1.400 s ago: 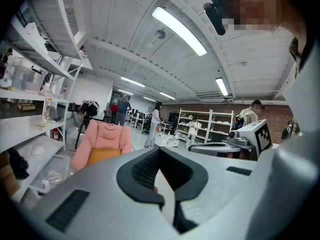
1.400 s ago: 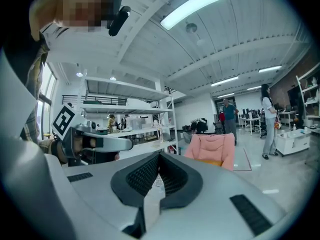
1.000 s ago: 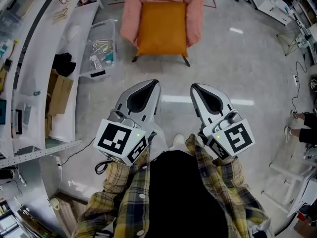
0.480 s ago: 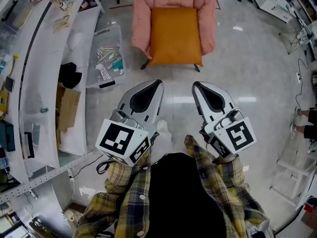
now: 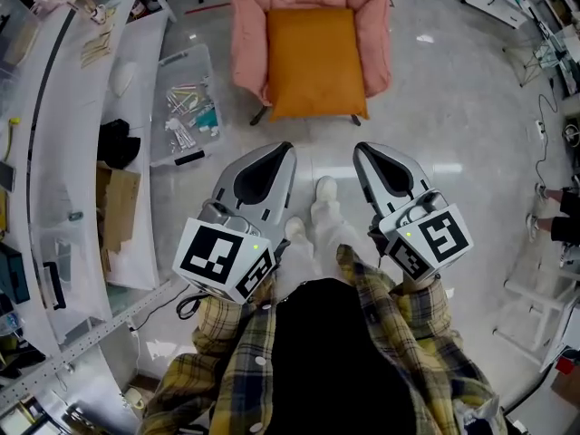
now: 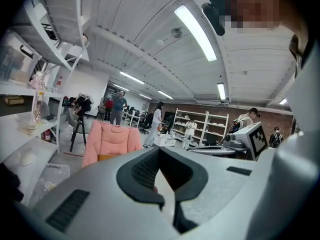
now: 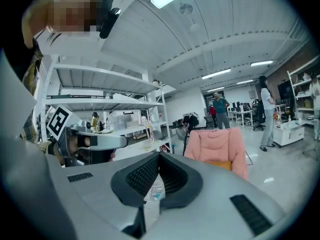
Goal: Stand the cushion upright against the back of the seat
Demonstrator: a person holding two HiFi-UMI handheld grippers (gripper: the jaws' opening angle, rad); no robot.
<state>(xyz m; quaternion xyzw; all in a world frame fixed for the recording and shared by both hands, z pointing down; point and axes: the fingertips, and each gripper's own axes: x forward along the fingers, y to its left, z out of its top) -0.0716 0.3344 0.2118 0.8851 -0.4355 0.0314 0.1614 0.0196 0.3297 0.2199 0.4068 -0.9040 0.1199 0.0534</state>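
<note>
Presently left gripper (image 5: 283,147) and right gripper (image 5: 360,147) are both fully closed (nothing held), well apart from the cushion (image 5: 315,60).

Plain orange across the square fabric cushion (image 5: 315,62); soft pink over the padded armchair (image 5: 246,34). Pale grey shells and black pads on the left hand-held gripper (image 5: 285,149) and right hand-held gripper (image 5: 359,149), with black-and-white square markers on both. Yellow-and-navy plaid on the flannel shirt sleeves (image 5: 216,332). Glossy light grey on the floor (image 5: 453,107).
</note>
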